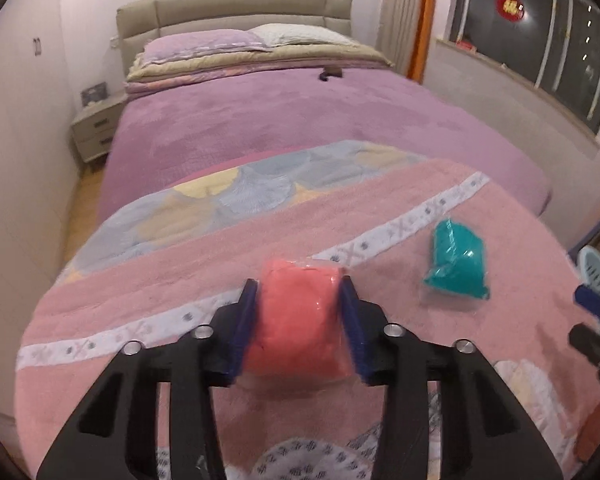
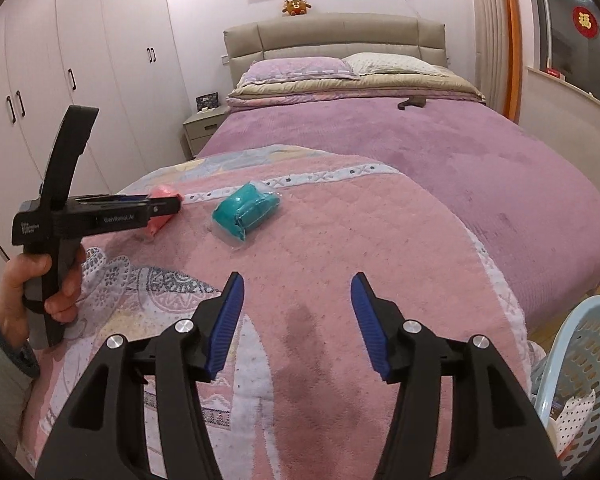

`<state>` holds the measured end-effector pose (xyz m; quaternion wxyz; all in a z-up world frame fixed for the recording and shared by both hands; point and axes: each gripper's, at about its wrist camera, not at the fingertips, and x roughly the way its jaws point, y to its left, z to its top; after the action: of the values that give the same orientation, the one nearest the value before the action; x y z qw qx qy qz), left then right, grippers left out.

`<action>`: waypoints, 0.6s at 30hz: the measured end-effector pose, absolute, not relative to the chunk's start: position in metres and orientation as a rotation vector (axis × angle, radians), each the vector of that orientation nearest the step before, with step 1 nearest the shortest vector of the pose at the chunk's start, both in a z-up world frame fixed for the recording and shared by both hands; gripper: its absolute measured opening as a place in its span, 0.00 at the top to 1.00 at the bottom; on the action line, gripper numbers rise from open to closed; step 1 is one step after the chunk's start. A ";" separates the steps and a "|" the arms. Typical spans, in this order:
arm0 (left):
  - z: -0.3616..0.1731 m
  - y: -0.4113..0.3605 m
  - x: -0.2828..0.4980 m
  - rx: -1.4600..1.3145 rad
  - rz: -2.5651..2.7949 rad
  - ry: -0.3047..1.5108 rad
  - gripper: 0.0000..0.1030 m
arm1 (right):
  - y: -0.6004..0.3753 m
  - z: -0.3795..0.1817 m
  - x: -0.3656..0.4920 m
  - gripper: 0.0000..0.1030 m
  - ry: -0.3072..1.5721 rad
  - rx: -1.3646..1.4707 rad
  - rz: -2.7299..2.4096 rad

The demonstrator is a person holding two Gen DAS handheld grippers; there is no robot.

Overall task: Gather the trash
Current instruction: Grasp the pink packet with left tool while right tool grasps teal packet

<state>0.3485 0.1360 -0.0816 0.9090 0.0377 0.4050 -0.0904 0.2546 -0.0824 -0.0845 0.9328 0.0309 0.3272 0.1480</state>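
My left gripper [image 1: 300, 292] is shut on a pink plastic-wrapped bundle [image 1: 300, 320], held just above the pink blanket [image 1: 180, 280]. The bundle also shows in the right wrist view [image 2: 162, 216], clamped in the left gripper [image 2: 172, 204]. A teal plastic-wrapped bundle [image 1: 458, 260] lies on the blanket to the right of it, and shows in the right wrist view [image 2: 246, 210] too. My right gripper [image 2: 298, 292] is open and empty, above the blanket, short of the teal bundle.
A light blue perforated basket [image 2: 584, 356] stands at the right beside the bed, also at the right edge of the left wrist view [image 1: 598, 272]. The purple bedspread [image 2: 440, 148], pillows and headboard lie beyond. A nightstand [image 2: 202, 128] and wardrobe doors [image 2: 80, 80] are on the left.
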 end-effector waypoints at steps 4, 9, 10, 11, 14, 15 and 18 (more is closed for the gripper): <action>-0.073 0.144 0.317 -0.010 -0.195 0.824 0.64 | -0.080 -0.085 0.254 0.47 0.665 0.051 0.318; -0.078 0.150 0.263 -0.042 -0.098 0.831 0.64 | -0.076 -0.086 0.256 0.42 0.681 0.033 0.324; -0.082 0.152 0.253 -0.074 -0.097 0.840 0.64 | -0.075 -0.086 0.257 0.42 0.690 0.028 0.323; -0.087 0.155 0.244 -0.120 -0.117 0.843 0.64 | -0.072 -0.088 0.259 0.42 0.711 0.019 0.322; -0.092 0.153 0.232 -0.103 -0.096 0.803 0.64 | -0.065 -0.092 0.273 0.42 0.813 0.057 0.353; -0.091 0.151 0.231 -0.084 -0.073 0.789 0.64 | -0.064 -0.091 0.280 0.42 0.850 0.111 0.375; -0.089 0.153 0.232 -0.081 -0.016 0.764 0.64 | -0.050 -0.090 0.308 0.41 0.917 0.190 0.383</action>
<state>0.2317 0.1528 -0.0887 0.9272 -0.0393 0.3725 -0.0077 0.3079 -0.0502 -0.0897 0.8748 0.0909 0.4392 0.1834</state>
